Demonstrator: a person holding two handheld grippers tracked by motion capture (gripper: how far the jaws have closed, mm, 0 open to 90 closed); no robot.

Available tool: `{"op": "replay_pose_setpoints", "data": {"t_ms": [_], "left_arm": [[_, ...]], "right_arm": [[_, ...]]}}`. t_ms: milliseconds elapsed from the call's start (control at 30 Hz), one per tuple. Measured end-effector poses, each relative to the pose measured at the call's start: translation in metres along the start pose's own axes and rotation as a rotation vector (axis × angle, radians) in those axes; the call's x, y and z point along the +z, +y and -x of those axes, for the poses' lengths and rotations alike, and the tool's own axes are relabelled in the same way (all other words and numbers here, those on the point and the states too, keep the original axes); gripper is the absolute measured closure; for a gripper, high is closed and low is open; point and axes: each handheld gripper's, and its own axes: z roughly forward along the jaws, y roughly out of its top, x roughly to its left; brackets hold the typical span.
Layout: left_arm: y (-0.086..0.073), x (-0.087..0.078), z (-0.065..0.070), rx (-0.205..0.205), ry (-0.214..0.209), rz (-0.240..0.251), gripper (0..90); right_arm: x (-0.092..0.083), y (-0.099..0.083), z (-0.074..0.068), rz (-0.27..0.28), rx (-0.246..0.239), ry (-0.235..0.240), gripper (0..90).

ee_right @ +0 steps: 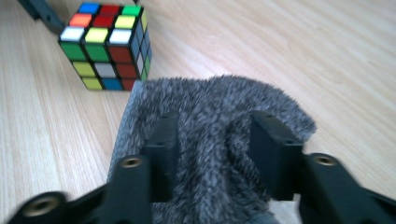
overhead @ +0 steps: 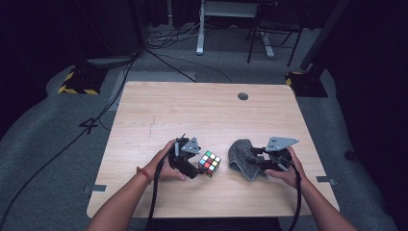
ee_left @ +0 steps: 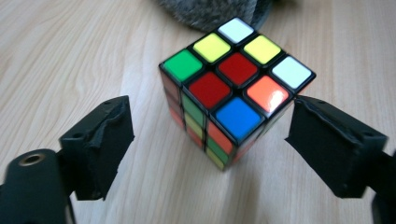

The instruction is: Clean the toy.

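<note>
A scrambled colour cube [overhead: 210, 163] [ee_left: 233, 93] stands on the wooden table [overhead: 192, 110], near the front, left of middle. My left gripper [overhead: 198, 166] [ee_left: 210, 144] is open, one jaw on each side of the cube; the left jaw is clearly off it and the right jaw is close to a corner. To the right lies a rumpled grey fuzzy cloth [overhead: 240, 154] [ee_right: 210, 102]. My right gripper [overhead: 255, 158] [ee_right: 217, 149] is sunk into it, jaws apart, a ridge of cloth lying between them. From the right gripper view the cube [ee_right: 107, 46] is at the upper left, beyond the cloth.
A round cable hole [overhead: 243, 96] sits near the table's far edge. The far half of the table is bare wood. Beyond it are cables on the floor [overhead: 159, 53] and white desk legs [overhead: 199, 29]. Cube and cloth lie about a hand's width apart.
</note>
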Motion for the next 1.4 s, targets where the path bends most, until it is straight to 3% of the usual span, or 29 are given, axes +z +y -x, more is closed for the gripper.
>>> {"op": "replay_pose_setpoints", "data": {"t_ms": [133, 200, 333, 433, 567, 633, 667, 733, 800, 900, 967, 1033, 1100, 1267, 1400], "left_arm": [[0.010, 0.012, 0.002, 0.071, -0.010, -0.043, 15.7], [0.013, 0.018, 0.003, 0.090, -0.018, -0.060, 15.0], [0.014, 0.021, 0.005, 0.078, -0.047, -0.048, 13.9], [0.014, 0.019, 0.007, 0.059, -0.055, -0.047, 19.1], [0.015, 0.017, 0.016, 0.083, -0.069, -0.051, 26.3], [0.016, 0.017, 0.020, 0.096, -0.103, -0.055, 27.7], [0.017, 0.018, 0.021, 0.100, -0.108, -0.059, 29.6], [0.019, 0.022, 0.023, 0.106, -0.074, -0.084, 21.3], [0.021, 0.026, 0.021, 0.100, -0.070, -0.089, 14.4], [0.024, 0.028, 0.023, 0.111, -0.096, -0.082, 16.0], [0.025, 0.031, 0.025, 0.114, -0.085, -0.084, 19.9], [0.025, 0.034, 0.025, 0.111, -0.118, -0.086, 20.8], [0.025, 0.037, 0.028, 0.125, -0.100, -0.089, 22.7], [0.022, 0.037, 0.028, 0.124, -0.103, -0.077, 22.4], [0.019, 0.036, 0.026, 0.106, -0.106, -0.069, 22.3]], "right_arm": [[-0.005, 0.004, -0.001, 0.031, 0.012, 0.013, 41.3], [-0.006, 0.007, -0.005, 0.037, -0.009, 0.019, 39.0], [-0.005, 0.015, -0.017, 0.046, -0.045, 0.041, 39.5], [0.001, 0.021, -0.028, 0.046, -0.071, 0.058, 37.3], [0.019, 0.025, -0.045, -0.010, -0.121, 0.064, 32.8], [0.028, 0.026, -0.050, -0.034, -0.139, 0.072, 32.6], [0.031, 0.026, -0.051, -0.044, -0.141, 0.076, 32.6], [0.035, 0.024, -0.052, -0.062, -0.143, 0.081, 32.4], [0.037, 0.022, -0.051, -0.068, -0.136, 0.076, 32.2], [0.036, 0.022, -0.050, -0.063, -0.133, 0.080, 32.5], [0.038, 0.022, -0.049, -0.058, -0.124, 0.090, 32.3], [0.040, 0.021, -0.050, -0.062, -0.124, 0.091, 32.4], [0.041, 0.021, -0.052, -0.058, -0.127, 0.098, 32.4], [0.042, 0.021, -0.053, -0.058, -0.120, 0.102, 32.2], [0.043, 0.022, -0.053, -0.046, -0.114, 0.091, 32.1]]}}
